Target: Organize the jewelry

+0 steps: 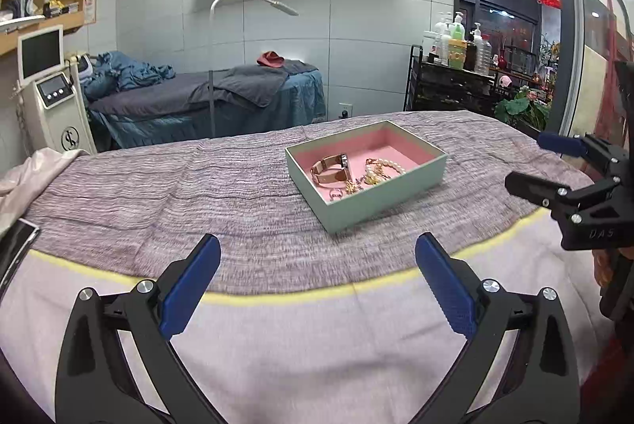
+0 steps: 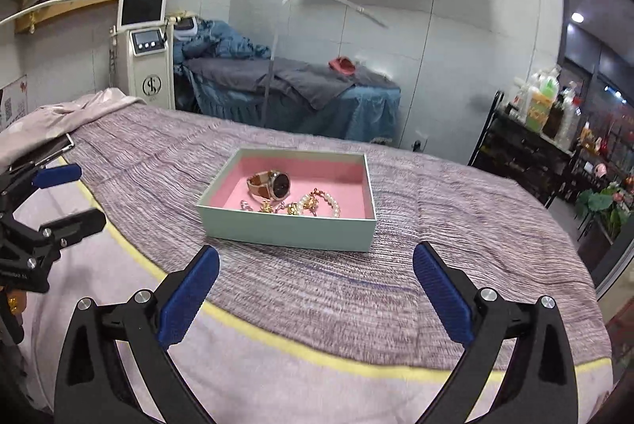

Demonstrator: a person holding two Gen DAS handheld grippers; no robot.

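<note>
Both grippers hang over the near edge of the blanket-covered bed (image 1: 166, 194), the left gripper (image 1: 317, 257) and the right gripper (image 2: 315, 265) each spread wide with nothing between the blue pads. Ahead of them, well apart from either, sits a mint-green box (image 2: 285, 226) with a pink lining, holding a rose-gold watch (image 2: 271, 184), a pearl bracelet (image 2: 327, 202) and small gold pieces (image 2: 277, 207) heaped together.
</note>
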